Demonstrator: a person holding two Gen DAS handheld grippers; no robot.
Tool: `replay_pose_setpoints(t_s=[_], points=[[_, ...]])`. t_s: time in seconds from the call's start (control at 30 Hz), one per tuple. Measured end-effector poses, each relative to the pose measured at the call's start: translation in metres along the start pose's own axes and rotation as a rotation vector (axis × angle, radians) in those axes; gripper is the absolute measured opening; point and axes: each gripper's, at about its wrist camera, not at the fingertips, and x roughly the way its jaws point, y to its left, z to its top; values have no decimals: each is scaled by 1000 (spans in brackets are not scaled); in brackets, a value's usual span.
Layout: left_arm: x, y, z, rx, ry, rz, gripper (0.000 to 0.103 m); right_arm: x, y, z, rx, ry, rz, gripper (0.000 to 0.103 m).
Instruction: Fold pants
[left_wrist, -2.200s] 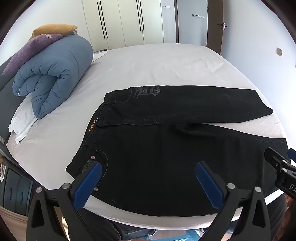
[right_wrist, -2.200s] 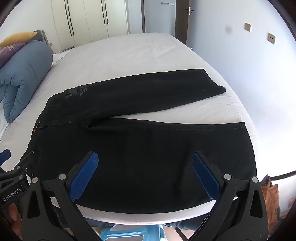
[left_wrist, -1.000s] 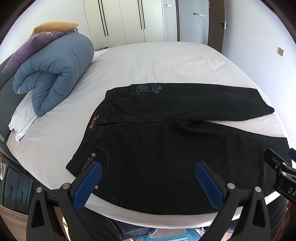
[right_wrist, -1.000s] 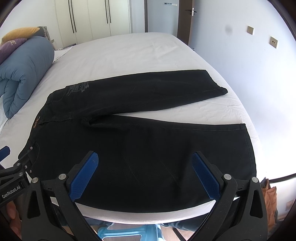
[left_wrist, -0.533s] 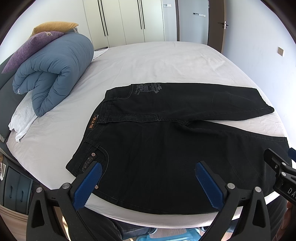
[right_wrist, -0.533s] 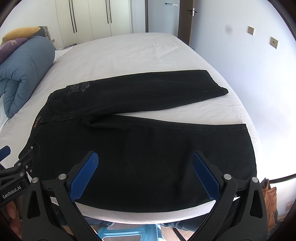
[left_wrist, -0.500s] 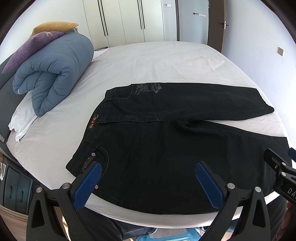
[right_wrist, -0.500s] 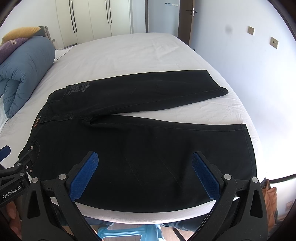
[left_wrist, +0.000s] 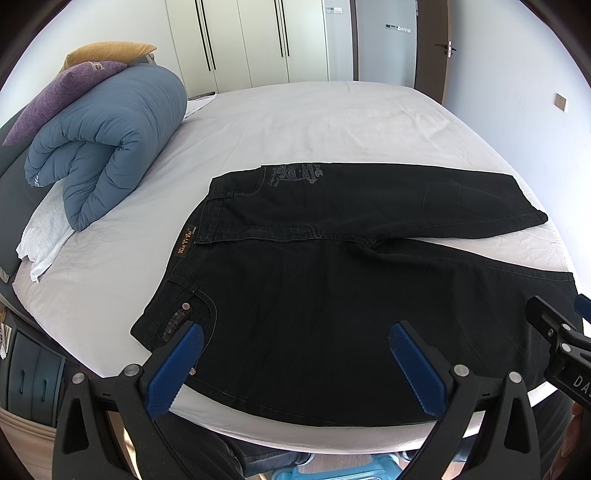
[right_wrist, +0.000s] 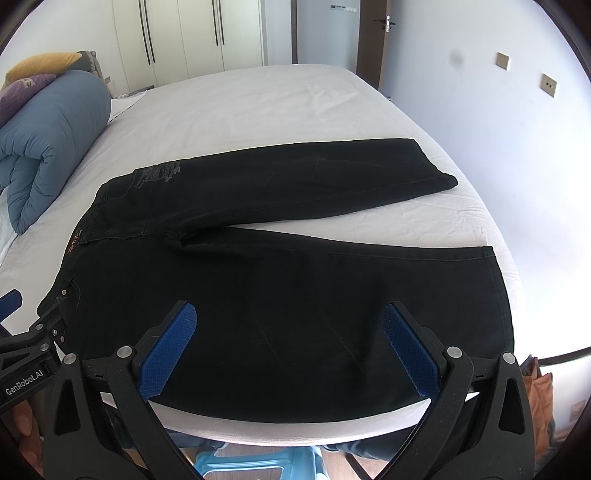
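Nearest in each wrist view are that gripper's own two blue-padded fingers. The left gripper (left_wrist: 295, 354) has its jaws wide apart and holds nothing. The right gripper (right_wrist: 291, 343) is the same: jaws wide apart, nothing between them. Both hover at the near edge of the bed (left_wrist: 332, 122), the left one over the waist end of the pants (left_wrist: 332, 280), the right one over the near leg. Each gripper also shows at the edge of the other's view.

The pants, black jeans, lie flat and fully spread on the white sheet. The waistband (left_wrist: 184, 245) is to the left, with a small orange label on it. A front pocket with a rivet lies just beyond the left gripper's left finger. The two legs run to the right and part in a narrow V, with sheet showing between them. The near leg ends in a hem (right_wrist: 500, 291) close to the bed's right edge; the far leg (right_wrist: 295, 184) ends in a hem slightly farther back.

Judging from this, folding has not begun: no leg lies over the other and no crease is made. Laying one leg on the other and folding the length is all left to do.

Farther left, a rolled blue duvet (left_wrist: 107, 140) rests on the bed with pillows behind it. Beyond the bed stand white wardrobes (left_wrist: 251, 40) and a door.
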Motion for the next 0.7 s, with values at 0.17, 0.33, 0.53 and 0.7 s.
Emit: replay_pose_setpoints(t_s=[0.17, 0.33, 0.53, 0.7], points=[[0, 0, -2, 0, 0, 0, 103, 0, 1, 0, 0, 1, -1, 103], [1, 0, -3, 2, 1, -1, 103, 2, 3, -1, 0, 4, 2, 103], [4, 1, -5, 13, -1, -7, 103, 6, 5, 0, -10, 9, 4, 103], [14, 15, 9, -4, -1, -68, 103, 14, 9, 12, -51, 2, 46, 103]])
